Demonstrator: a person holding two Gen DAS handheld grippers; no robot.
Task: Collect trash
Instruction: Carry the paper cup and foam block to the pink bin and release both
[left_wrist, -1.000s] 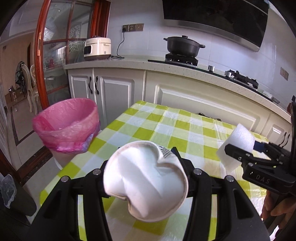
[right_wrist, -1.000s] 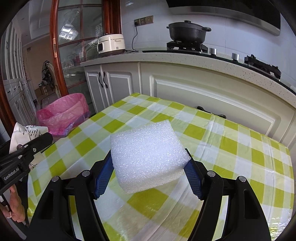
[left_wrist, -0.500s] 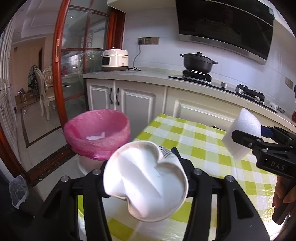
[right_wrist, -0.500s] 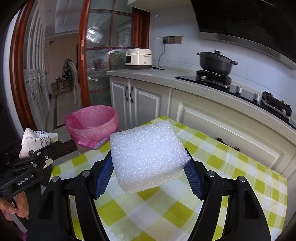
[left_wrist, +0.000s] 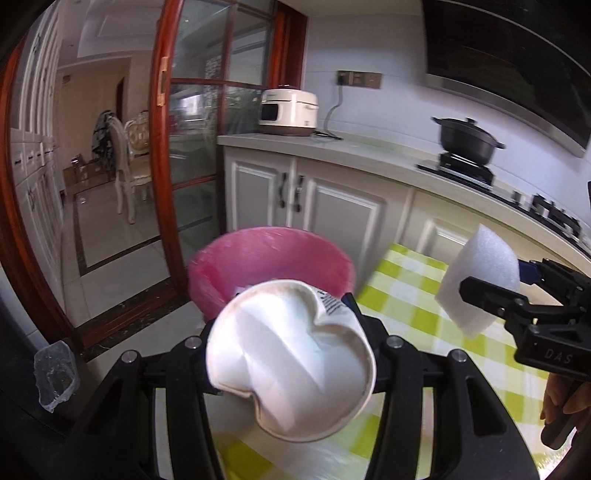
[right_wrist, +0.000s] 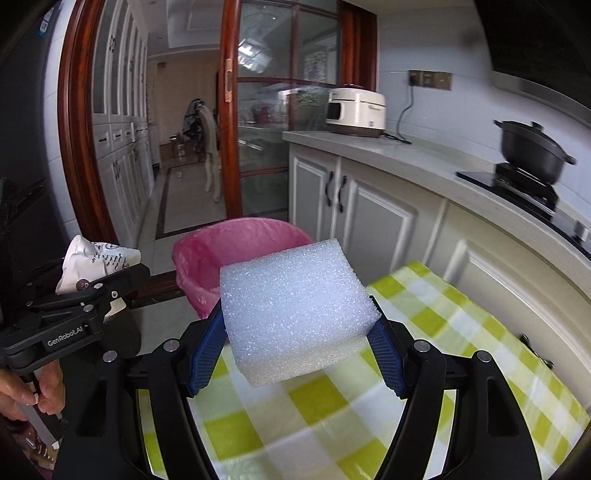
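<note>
A crushed white paper cup (left_wrist: 291, 362) sat clamped in the left gripper (left_wrist: 291, 354), held in the air just before the pink-lined bin (left_wrist: 269, 258). Its dented mouth faced back toward the camera, so its long axis ran roughly along the fingers, base toward the bin. A white foam block (right_wrist: 295, 306) was squeezed between the blue pads (right_wrist: 207, 350) of the right gripper (right_wrist: 295, 332), above the corner of the green checked table (right_wrist: 443, 332), broad face up and longer side spanning the jaws. The bin stood on the floor beside that corner. Likely 2 drops were due: each piece is best brought fully over the rim before release, since light foam could drift or bounce out.
</note>
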